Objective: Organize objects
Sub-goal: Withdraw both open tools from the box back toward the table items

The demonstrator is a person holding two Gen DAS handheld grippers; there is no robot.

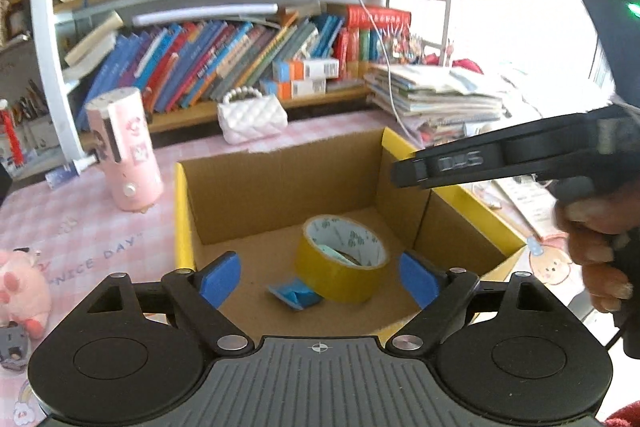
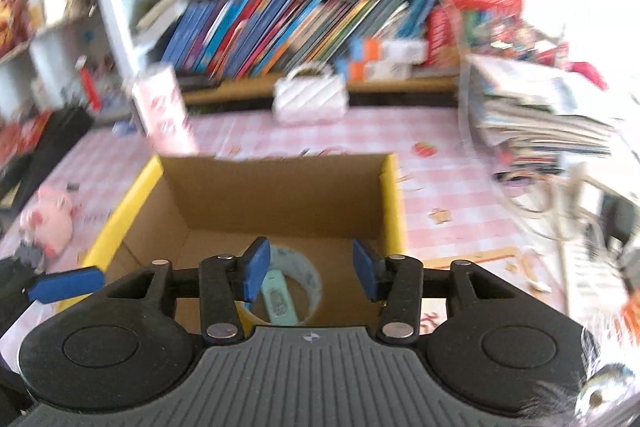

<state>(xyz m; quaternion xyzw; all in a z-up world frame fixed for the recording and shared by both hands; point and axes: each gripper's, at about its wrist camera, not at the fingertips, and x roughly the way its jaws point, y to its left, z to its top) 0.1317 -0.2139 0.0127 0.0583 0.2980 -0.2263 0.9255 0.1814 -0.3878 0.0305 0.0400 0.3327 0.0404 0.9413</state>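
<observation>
Cardboard box (image 1: 280, 179), yellow-edged, open on the pink checked tablecloth (image 1: 80, 227); inside on its floor — yellow tape roll (image 1: 340, 259), tilted, with a pale green item, perhaps a small device (image 2: 280, 301), lying in its core; crumpled blue wrapper (image 1: 294, 293) just beside the roll; left gripper (image 1: 320, 279) jaws wide, holding nothing; right gripper (image 2: 310, 269) partly open, empty, above the box; pink cylinder (image 1: 124, 151) and white quilted purse (image 1: 252, 117) behind.

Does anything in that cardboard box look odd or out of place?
Yes: a small mint-green gadget lies inside the hole of the yellow tape roll, which rests tilted on the floor of the box. A crumpled blue scrap lies beside it.
</observation>
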